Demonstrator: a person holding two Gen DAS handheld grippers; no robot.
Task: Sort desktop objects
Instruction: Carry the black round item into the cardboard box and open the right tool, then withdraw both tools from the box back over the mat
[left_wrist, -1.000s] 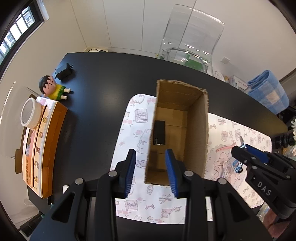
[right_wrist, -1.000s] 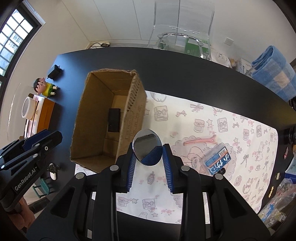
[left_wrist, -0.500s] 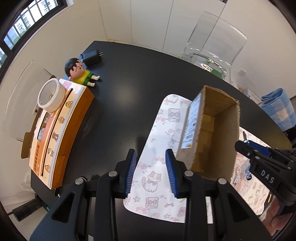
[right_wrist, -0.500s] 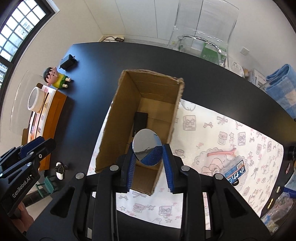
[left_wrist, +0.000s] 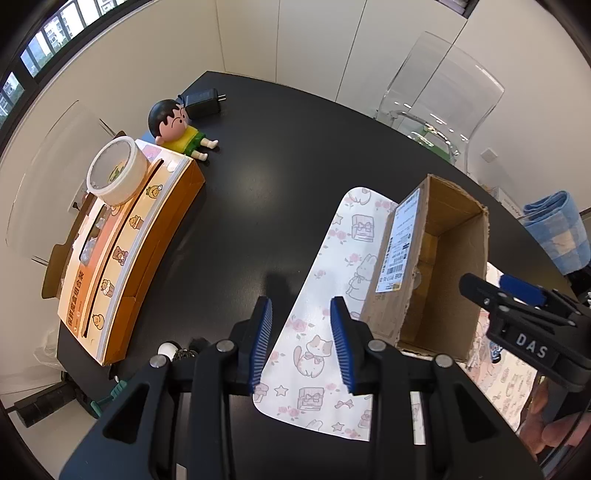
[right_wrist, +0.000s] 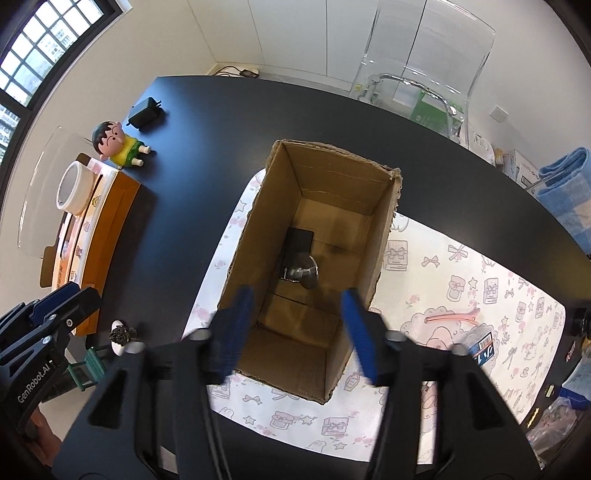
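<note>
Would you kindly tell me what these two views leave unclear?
- Round mirror in the cardboard box: motion-blurred in the right wrist view, so resting or falling is unclear.
- Box floor: left wrist view, hidden by the labelled wall.
- Blue packet: right wrist view, partly behind the right gripper.
- Label print: too small.

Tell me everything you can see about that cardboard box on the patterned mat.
The cardboard box is plain brown corrugated card, rectangular, open at the top with ragged rims. It stands upright on the pink patterned mat on the black table. A white shipping label is stuck on one long outer wall. Inside lie a flat black object and a small round mirror. The right gripper hangs open above it.
</note>
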